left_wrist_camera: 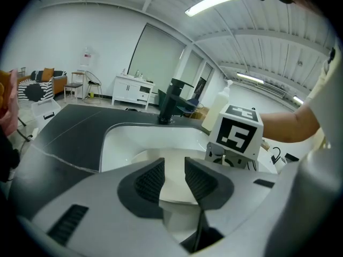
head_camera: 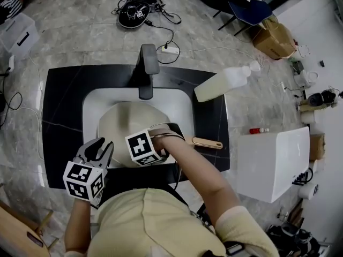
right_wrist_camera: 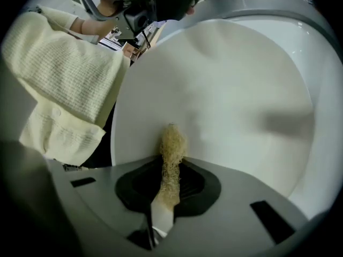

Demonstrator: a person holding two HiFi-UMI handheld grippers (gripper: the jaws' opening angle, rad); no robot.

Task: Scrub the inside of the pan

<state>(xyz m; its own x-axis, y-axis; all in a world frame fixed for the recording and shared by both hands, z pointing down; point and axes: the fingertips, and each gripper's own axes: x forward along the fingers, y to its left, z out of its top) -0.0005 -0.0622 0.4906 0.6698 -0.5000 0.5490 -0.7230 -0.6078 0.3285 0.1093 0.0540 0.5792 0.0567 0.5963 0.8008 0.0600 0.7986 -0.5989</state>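
Note:
A cream pan [head_camera: 126, 123] lies in the white sink [head_camera: 182, 105], its wooden handle [head_camera: 207, 142] pointing right over the counter. My right gripper [head_camera: 146, 148] hangs over the pan's near side, shut on a tan fibrous scrubber [right_wrist_camera: 171, 146]. The scrubber's tip rests on the pan's inside [right_wrist_camera: 225, 90], with the right gripper [right_wrist_camera: 170, 165] clamped round its lower part. My left gripper [head_camera: 98, 146] hovers at the sink's front left edge. In its own view the left gripper [left_wrist_camera: 174, 176] stands slightly open with nothing between the pads, facing the pan [left_wrist_camera: 177, 157].
A black faucet [head_camera: 147, 68] rises behind the sink. A soap bottle [head_camera: 222, 83] lies on the black counter [head_camera: 61, 106] at the back right. A white box [head_camera: 273, 162] stands right of the counter. Cables [head_camera: 136, 9] lie on the floor beyond.

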